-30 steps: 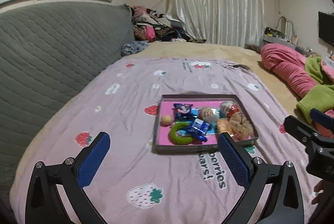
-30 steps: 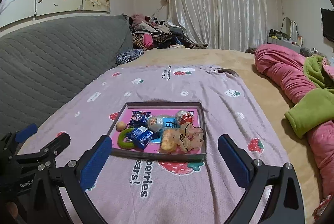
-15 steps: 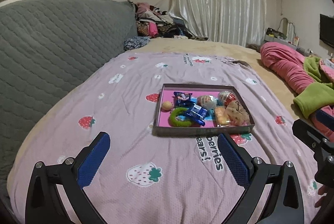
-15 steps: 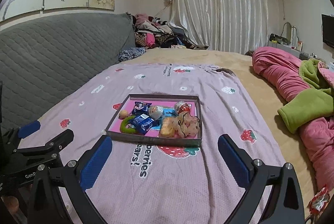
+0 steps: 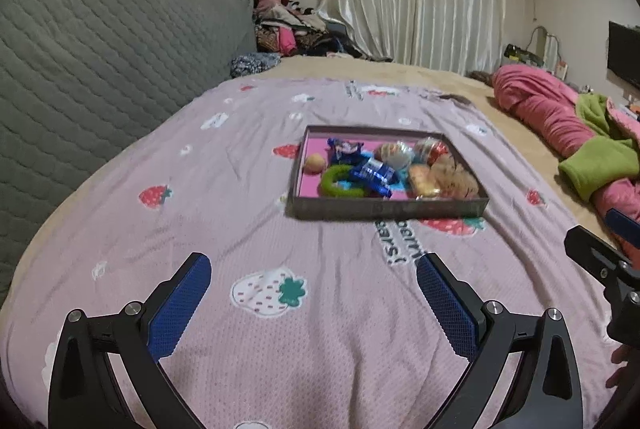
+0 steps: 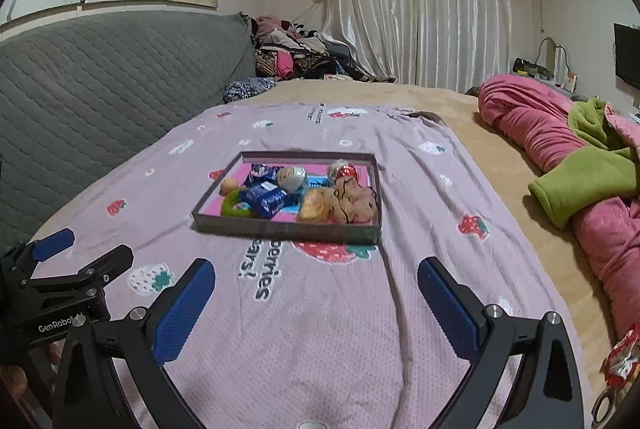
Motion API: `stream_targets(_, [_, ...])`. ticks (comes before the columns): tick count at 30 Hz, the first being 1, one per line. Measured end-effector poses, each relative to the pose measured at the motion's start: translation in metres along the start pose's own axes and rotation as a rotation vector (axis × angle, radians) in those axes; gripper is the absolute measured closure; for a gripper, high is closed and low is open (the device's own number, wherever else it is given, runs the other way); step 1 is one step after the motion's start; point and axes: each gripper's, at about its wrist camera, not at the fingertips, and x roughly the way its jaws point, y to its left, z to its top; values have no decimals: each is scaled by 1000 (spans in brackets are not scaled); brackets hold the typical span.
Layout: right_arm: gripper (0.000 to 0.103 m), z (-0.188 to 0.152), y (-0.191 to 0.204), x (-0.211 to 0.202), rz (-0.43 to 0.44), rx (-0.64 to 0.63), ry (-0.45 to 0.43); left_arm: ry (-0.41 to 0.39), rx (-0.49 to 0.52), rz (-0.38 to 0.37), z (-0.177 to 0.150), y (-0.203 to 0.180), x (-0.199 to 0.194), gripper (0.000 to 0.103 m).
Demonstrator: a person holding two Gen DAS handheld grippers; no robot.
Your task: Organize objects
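A shallow grey tray point(image 5: 384, 207) with a pink floor sits on the strawberry-print blanket; it also shows in the right wrist view point(image 6: 280, 229). In it lie a green ring point(image 5: 338, 181), blue snack packets point(image 5: 374, 173), a small peach ball point(image 5: 315, 163), foil-wrapped balls point(image 5: 394, 153) and a tan plush toy point(image 5: 456, 175). My left gripper point(image 5: 314, 303) is open and empty, well short of the tray. My right gripper point(image 6: 316, 307) is open and empty, also short of the tray.
A grey quilted headboard point(image 5: 100, 61) runs along the left. A pink and green quilt point(image 6: 580, 181) lies bunched on the right. Clothes point(image 6: 296, 53) are piled at the far end. A red-white wrapper point(image 6: 620, 353) lies at the bed's right edge.
Both grippers have pulled back from the tray and risen a little; the tray looks farther away. Both stay open and empty.
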Motion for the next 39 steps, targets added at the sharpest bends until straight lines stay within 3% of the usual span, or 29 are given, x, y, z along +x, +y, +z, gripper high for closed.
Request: stream_targets(39, [1, -49, -13, 36, -10, 17, 67, 48, 3, 16, -35, -1, 41, 0])
